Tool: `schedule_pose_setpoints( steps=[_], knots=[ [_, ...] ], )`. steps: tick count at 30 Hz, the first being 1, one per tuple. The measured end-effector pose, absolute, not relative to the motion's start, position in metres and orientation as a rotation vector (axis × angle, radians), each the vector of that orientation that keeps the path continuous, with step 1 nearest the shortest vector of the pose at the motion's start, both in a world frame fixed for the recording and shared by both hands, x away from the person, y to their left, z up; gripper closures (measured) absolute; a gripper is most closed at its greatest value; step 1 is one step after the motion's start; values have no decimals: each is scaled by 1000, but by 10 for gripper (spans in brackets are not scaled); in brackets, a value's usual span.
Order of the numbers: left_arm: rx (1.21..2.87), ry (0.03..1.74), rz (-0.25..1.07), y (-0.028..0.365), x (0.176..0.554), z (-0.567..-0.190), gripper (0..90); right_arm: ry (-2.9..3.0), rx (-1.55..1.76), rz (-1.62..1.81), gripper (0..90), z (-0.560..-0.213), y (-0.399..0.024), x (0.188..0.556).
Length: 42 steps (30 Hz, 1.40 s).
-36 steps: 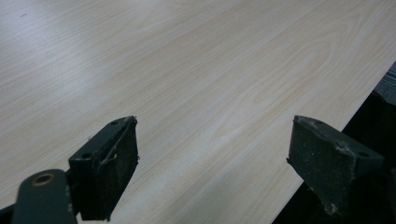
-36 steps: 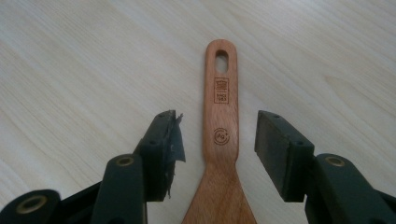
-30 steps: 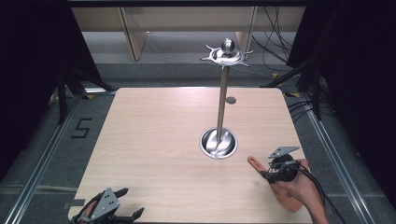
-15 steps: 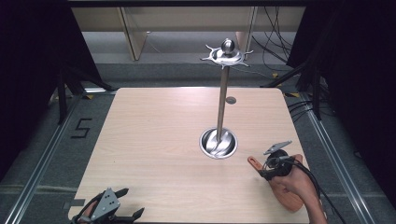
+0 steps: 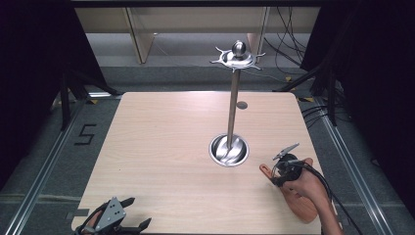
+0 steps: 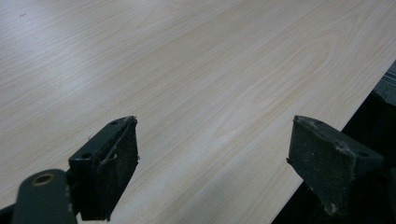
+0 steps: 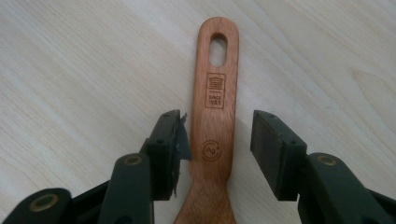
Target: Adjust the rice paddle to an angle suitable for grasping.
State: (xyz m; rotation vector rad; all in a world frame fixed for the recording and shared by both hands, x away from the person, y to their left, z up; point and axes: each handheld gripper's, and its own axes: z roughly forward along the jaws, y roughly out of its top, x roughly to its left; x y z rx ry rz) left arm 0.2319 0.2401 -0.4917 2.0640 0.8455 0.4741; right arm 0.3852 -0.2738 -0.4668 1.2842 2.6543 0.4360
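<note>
Straddling: the right gripper (image 7: pixel 215 140) stands over the handle of the wooden spatula (image 7: pixel 215 107), one jaw on each side of it.
Right jaws: they have just been closing; the handle lies between them, the left pad at its edge, the right pad with a gap, so not yet clamped.
Spatula place: flat on the table (image 5: pixel 161 142), near right part, just right of the metal stand's (image 5: pixel 231 112) round base; its blade lies under the person's right hand (image 5: pixel 306 186).
Handle: a slotted hole at its far end, stamped marks below it.
Left gripper (image 6: pixel 212 163): released, jaws wide apart, nothing between them, at the near left edge of the table.
</note>
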Motion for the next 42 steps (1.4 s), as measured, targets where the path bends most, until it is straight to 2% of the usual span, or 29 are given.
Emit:
schedule_pose_setpoints(
  steps=[22,42],
  knots=[
    [2039,852,467,239,231,-492,153,2738,1287,324,624,-472,-263,396],
    [2046,849,471,240,231,-491,153,2771,1244,257,640,-473,-259,404]
  ],
)
